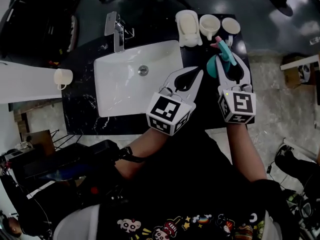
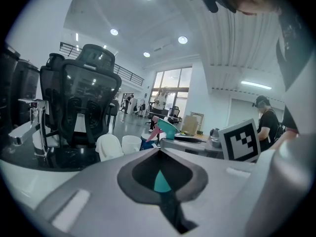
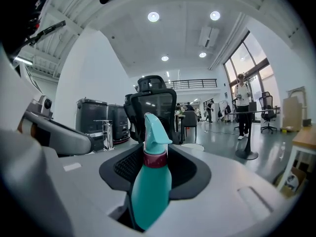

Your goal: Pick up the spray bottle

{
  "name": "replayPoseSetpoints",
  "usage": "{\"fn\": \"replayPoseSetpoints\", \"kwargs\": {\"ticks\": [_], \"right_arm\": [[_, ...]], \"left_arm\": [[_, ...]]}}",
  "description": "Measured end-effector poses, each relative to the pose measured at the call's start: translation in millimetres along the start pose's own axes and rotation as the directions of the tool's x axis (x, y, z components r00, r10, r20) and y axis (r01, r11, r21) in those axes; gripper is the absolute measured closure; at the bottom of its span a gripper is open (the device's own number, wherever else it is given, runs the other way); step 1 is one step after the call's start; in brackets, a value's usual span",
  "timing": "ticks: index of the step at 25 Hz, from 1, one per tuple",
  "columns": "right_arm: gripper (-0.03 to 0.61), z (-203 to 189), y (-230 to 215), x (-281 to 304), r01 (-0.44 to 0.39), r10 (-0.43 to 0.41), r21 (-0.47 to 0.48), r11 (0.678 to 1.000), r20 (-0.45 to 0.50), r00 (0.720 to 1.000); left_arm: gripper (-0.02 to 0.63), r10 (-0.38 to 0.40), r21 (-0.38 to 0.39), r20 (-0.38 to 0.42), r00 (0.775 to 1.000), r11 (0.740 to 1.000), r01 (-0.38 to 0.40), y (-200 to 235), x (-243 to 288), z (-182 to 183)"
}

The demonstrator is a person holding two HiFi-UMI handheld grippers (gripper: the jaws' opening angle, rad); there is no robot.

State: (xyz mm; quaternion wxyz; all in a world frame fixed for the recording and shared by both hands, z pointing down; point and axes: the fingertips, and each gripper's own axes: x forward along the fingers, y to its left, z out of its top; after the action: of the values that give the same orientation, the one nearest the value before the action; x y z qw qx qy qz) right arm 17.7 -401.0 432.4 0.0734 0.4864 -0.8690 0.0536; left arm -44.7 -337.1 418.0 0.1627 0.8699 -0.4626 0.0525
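The teal spray bottle [image 1: 221, 54] with a pink trigger is clamped between the jaws of my right gripper [image 1: 232, 63], over the right end of the black counter [image 1: 80, 104]. In the right gripper view the bottle [image 3: 150, 181] lies along the jaws with its nozzle pointing away, and the right gripper [image 3: 157, 154] is shut on its body. My left gripper [image 1: 198, 74] hovers just left of it near the sink's right edge, jaws shut with nothing in them. The left gripper view shows the left gripper [image 2: 159, 150] and the bottle's head [image 2: 165, 128] beyond the tips.
A white sink basin [image 1: 125, 84] with a chrome faucet [image 1: 118, 31] fills the counter's middle. A white holder [image 1: 189, 26] and two white cups [image 1: 209, 25] [image 1: 230, 26] stand at the back right. A white mug [image 1: 63, 78] sits at far left.
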Motion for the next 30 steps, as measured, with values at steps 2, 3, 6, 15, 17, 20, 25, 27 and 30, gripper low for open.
{"fn": "replayPoseSetpoints", "kwargs": {"ticks": [2,3,6,15,17,20,25,27,30], "right_arm": [[0.403,4.8,2.6,-2.1,-0.006,0.006,0.004,1.0,0.011,1.0],[0.403,7.7,4.4,-4.0,-0.01,0.01,0.006,1.0,0.017,1.0],[0.405,18.2,11.0,-14.9,-0.014,0.014,0.015,1.0,0.032,0.999],[0.407,62.8,26.5,-56.7,-0.007,0.003,0.037,0.999,0.112,0.994],[0.407,65.7,33.5,-65.6,-0.025,0.021,0.026,0.999,0.125,0.992],[0.407,70.0,40.5,-79.2,-0.022,0.019,0.028,0.999,0.131,0.991],[0.408,72.3,51.3,-100.7,-0.01,0.007,0.031,0.999,0.114,0.993],[0.41,71.5,53.1,-109.6,-0.002,-0.001,0.027,1.0,0.121,0.993],[0.41,71.1,50.8,-119.9,0.027,-0.03,0.026,0.999,0.126,0.992]], "left_arm": [[0.612,0.006,0.004,0.003,1.0,1.0,-0.006,2.6,-2.9,1.5],[0.612,0.009,0.004,0.004,1.0,1.0,-0.009,3.8,-4.4,2.0],[0.612,0.016,0.004,0.008,1.0,1.0,-0.016,6.1,-10.8,4.0],[0.612,0.02,0.024,0.056,0.998,0.999,-0.021,8.7,-23.8,20.5],[0.612,0.02,0.026,0.062,0.998,0.999,-0.021,8.5,-28.2,22.0],[0.614,0.013,0.029,0.069,0.998,0.999,-0.015,6.0,-34.0,24.5],[0.612,-0.007,0.04,0.082,0.997,0.999,0.004,-1.4,-43.8,29.0],[0.612,-0.014,0.042,0.086,0.996,0.999,0.011,-4.5,-46.2,30.4],[0.612,-0.035,0.041,0.094,0.995,0.999,0.031,-9.5,-45.6,32.2]]}}
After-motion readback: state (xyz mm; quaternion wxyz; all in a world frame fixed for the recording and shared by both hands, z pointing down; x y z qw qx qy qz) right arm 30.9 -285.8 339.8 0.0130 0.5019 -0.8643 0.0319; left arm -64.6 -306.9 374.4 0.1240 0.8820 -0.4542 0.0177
